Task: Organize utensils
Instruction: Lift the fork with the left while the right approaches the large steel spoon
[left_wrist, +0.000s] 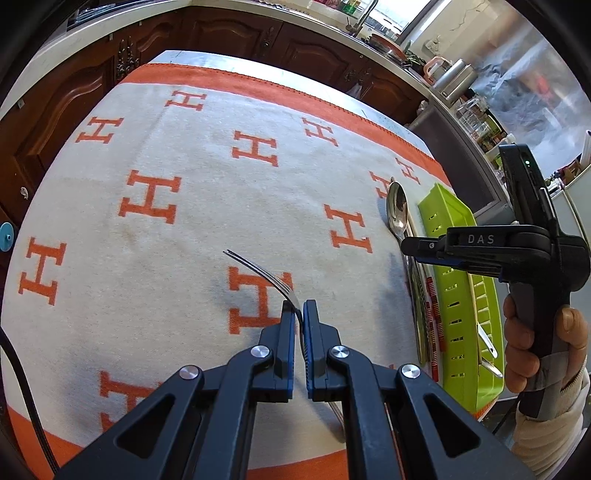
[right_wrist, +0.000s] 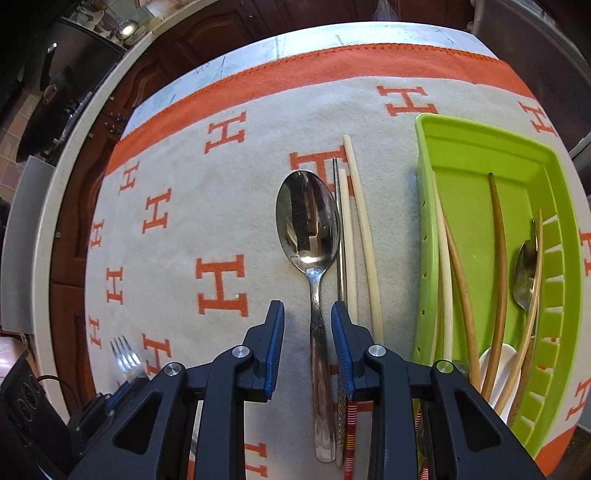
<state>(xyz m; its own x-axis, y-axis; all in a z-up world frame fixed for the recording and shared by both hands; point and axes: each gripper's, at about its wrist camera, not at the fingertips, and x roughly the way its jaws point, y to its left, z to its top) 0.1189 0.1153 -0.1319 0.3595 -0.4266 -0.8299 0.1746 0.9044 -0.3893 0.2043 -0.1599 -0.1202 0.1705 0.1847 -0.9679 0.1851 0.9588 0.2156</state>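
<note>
My left gripper (left_wrist: 299, 314) is shut on a steel fork (left_wrist: 258, 271), held above the H-patterned cloth with its tines pointing away. The fork (right_wrist: 125, 356) also shows at the lower left of the right wrist view. My right gripper (right_wrist: 307, 314) points down at the cloth, open, with the handle of a large steel spoon (right_wrist: 308, 218) between its fingers; the pads do not touch it. Pale chopsticks (right_wrist: 360, 221) and a thin metal one (right_wrist: 338, 221) lie just right of the spoon. In the left wrist view the right gripper (left_wrist: 410, 246) hovers over the spoon (left_wrist: 397, 210).
A lime-green slotted tray (right_wrist: 428, 229) lies right of the loose utensils and holds wooden chopsticks (right_wrist: 496, 258), a small metal spoon (right_wrist: 524, 273) and a white spoon (right_wrist: 498, 360). Red-striped chopstick ends (right_wrist: 351, 424) lie under my right gripper. Dark wooden cabinets (left_wrist: 229, 33) stand beyond the table.
</note>
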